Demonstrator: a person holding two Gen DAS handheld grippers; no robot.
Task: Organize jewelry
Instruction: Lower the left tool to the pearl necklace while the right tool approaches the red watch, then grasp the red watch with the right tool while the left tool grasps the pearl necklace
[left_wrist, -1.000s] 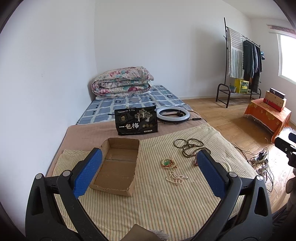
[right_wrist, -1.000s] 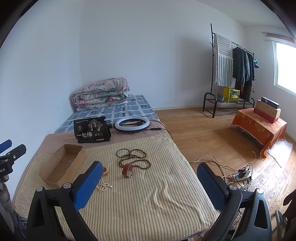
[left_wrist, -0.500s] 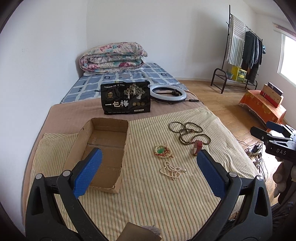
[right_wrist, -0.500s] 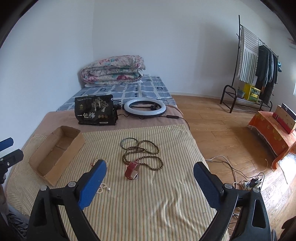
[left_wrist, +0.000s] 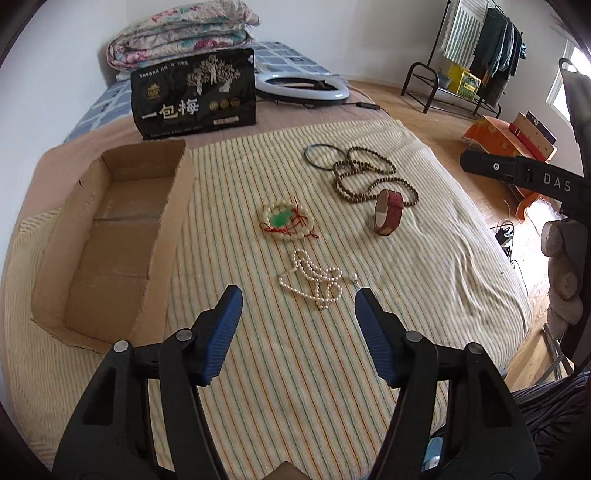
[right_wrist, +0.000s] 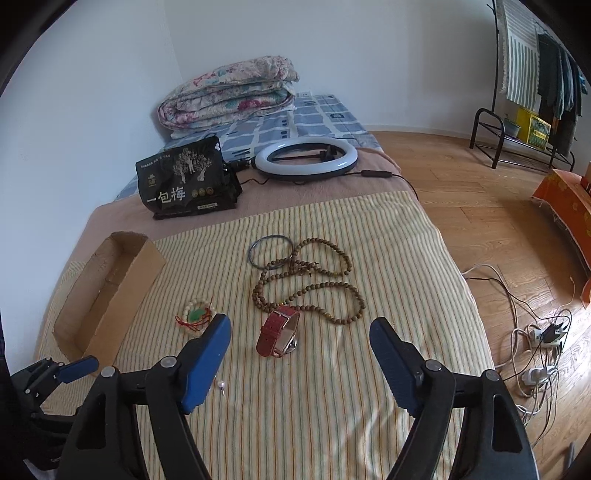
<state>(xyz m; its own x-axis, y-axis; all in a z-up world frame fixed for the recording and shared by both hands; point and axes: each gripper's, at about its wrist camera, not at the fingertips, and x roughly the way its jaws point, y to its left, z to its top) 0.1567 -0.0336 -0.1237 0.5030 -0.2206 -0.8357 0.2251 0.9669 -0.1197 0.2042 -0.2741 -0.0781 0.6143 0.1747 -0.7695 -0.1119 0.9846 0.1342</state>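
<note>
Both sets of fingers are closing, nothing between either pair. My left fingers (left_wrist: 297, 295) are partly narrowed and point down at the pearls (left_wrist: 314, 278), which lie in a loose tangle on the striped blanket (left_wrist: 258, 369), just ahead of the tips. My right fingers (right_wrist: 299, 334) stand wider, with the watch (right_wrist: 279, 329) on the blanket just beyond the tips.

The other pieces lie on the same blanket on the bed: pale bracelet (left_wrist: 288, 221) with a green stone and red cord; brown bead string (left_wrist: 373, 177) in several loops; thin dark bangle (left_wrist: 325, 157) touching the string. The box (left_wrist: 110, 236) is on the left, open-topped and apparently empty.

Risks, as I judge them:
- Pearls are small, round and smooth. A pinch on one loop may lift only part of the strand, or beads may slip off the ribbed pads.
- The blanket is soft and wrinkled. Tips pressed low could pinch cloth together with the strand and drag it.
- A loose end piece (right_wrist: 222, 385) sits near my right fingers and could be left behind or snagged.
- The watch stands on edge, strap curled in a ring; a nudge from one side may tip or roll it rather than seat it.
- Box walls are thin, torn cardboard; a bump would shift it.
</note>
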